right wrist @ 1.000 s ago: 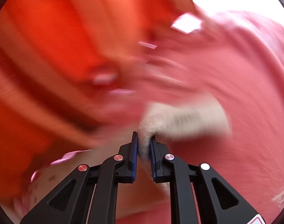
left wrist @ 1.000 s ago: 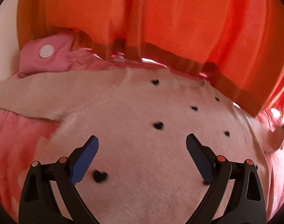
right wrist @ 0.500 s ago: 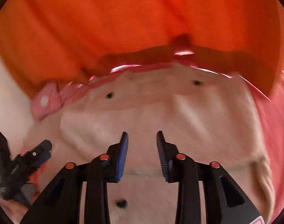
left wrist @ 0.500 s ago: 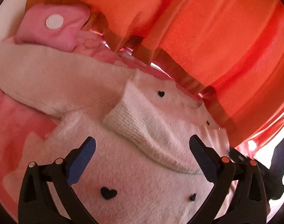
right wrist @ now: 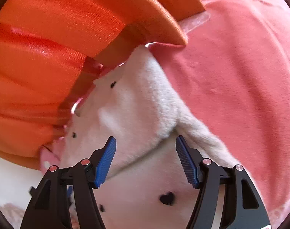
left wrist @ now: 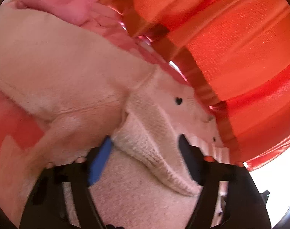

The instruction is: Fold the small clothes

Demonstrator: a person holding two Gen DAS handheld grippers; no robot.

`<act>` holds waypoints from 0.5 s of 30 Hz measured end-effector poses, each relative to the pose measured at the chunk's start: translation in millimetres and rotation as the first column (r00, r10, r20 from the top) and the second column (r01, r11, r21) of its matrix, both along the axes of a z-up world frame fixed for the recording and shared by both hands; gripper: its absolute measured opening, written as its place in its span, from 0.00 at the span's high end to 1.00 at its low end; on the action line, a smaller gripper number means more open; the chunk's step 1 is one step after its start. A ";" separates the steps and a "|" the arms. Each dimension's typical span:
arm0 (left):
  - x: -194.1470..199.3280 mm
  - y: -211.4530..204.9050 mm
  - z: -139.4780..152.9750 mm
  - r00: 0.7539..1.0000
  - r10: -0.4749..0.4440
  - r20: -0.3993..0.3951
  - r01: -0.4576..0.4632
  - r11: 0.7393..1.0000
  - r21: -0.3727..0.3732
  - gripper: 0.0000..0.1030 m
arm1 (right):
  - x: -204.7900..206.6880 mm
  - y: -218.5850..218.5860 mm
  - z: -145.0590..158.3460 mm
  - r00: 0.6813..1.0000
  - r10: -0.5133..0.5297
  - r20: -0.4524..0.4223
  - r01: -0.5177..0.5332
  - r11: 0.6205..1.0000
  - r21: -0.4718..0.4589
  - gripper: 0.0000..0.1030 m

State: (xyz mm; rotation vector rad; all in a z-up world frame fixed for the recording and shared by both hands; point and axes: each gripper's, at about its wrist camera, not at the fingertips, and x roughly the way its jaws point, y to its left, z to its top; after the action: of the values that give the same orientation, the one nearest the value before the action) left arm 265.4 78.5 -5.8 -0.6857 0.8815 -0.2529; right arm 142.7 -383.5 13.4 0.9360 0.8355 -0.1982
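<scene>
Cream fleece fills your left wrist view — the sweater point(left wrist: 72, 72) lies on pink bedding point(left wrist: 9, 122), its folded sleeve cuff between the left gripper point(left wrist: 145, 147) jaws, which have just been closing without clamping it. Your right gripper point(right wrist: 145, 143) has just been opening, jaws apart over the sweater beside the orange curtain point(right wrist: 49, 57).

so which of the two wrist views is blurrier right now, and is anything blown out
Left wrist view: blurrier, the left gripper and its blue pads smeared, the orange curtain streaked; bottom right corner blown out white. Right wrist view: sharper, the right gripper shows crisp pad ribbing, the cream sweater only soft further off, bright white at lower left. Both bend edges, fisheye.
</scene>
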 end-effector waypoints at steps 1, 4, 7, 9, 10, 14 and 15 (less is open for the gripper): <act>0.5 0.7 -0.9 1.000 0.008 0.001 -0.008 1.000 -0.003 0.40 | 2.1 -0.1 0.8 1.000 0.001 0.006 -0.001 1.000 -0.009 0.38; 4.2 -2.2 -4.9 1.000 0.015 -0.005 -0.015 1.000 0.027 0.57 | 13.5 -5.0 -3.9 1.000 0.006 -0.002 -0.006 0.999 -0.046 0.38; 9.8 -5.2 -1.7 1.000 -0.004 0.024 0.004 1.000 0.025 0.87 | 29.7 -2.5 -8.6 1.000 0.004 -0.016 -0.006 0.990 -0.141 0.80; 7.8 -4.1 12.6 0.996 -0.007 0.085 0.007 1.000 0.009 0.89 | 25.2 2.0 10.4 0.998 0.012 0.057 -0.002 0.983 -0.181 0.92; 5.3 -4.1 22.8 0.991 -0.021 0.129 0.019 1.000 0.012 0.89 | 21.7 3.7 21.5 0.994 0.022 0.112 -0.001 0.982 -0.187 0.92; 5.0 4.9 33.3 0.986 -0.011 0.166 0.003 0.999 0.050 0.89 | 22.1 16.6 38.9 0.988 0.083 0.131 -0.035 0.941 -0.337 0.92; 8.3 7.5 24.7 0.990 -0.007 0.138 -0.001 0.998 0.057 0.89 | 29.7 14.1 21.5 0.996 0.079 0.049 -0.058 0.942 -0.330 0.92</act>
State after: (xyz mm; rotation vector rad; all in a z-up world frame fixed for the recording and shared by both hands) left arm 273.7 86.0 18.9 -0.6064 0.7549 -0.2738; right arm 172.4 -369.5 35.0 0.5956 0.7484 -0.2391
